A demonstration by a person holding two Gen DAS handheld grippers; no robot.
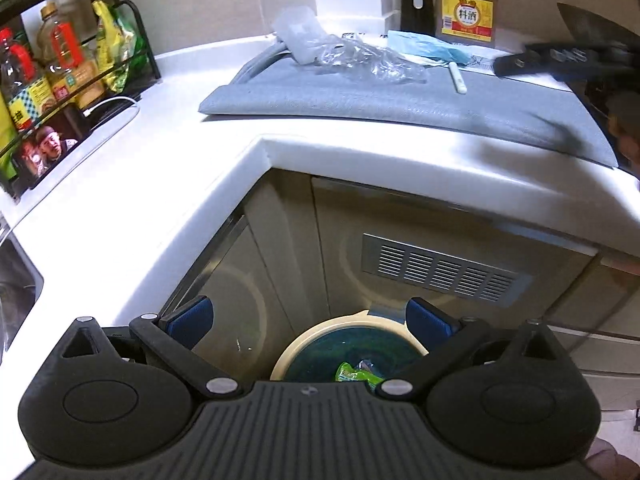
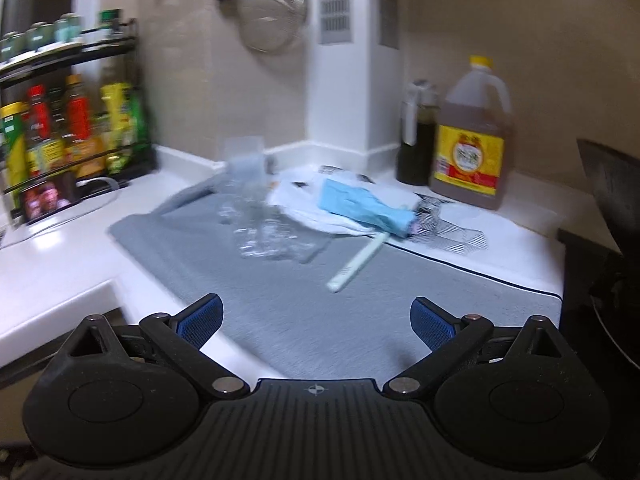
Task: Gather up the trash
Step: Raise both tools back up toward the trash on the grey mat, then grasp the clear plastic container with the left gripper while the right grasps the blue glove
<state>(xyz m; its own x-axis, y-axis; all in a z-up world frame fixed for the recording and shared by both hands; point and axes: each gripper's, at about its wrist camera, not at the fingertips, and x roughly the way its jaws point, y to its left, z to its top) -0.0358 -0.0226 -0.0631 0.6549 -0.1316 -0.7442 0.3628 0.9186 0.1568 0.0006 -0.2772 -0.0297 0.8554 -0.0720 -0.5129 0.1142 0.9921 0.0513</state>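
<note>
Both grippers empty, fingers spread wide: left gripper (image 1: 308,322) over the bin (image 1: 344,344), right gripper (image 2: 316,322) over the mat (image 2: 320,312). One bin on the floor below the table (image 1: 132,184), green wrapper (image 1: 354,374) inside. On the mat: one clear plastic bag (image 2: 272,236), one blue mask (image 2: 360,204) on white paper (image 2: 304,200), one white stick (image 2: 356,264). Two bottles (image 2: 470,140) behind (right view blurred). Rack (image 1: 60,68) of bottles far left.

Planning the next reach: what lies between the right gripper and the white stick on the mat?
Only bare grey mat lies between the right gripper and the white stick, as the right wrist view shows.
</note>
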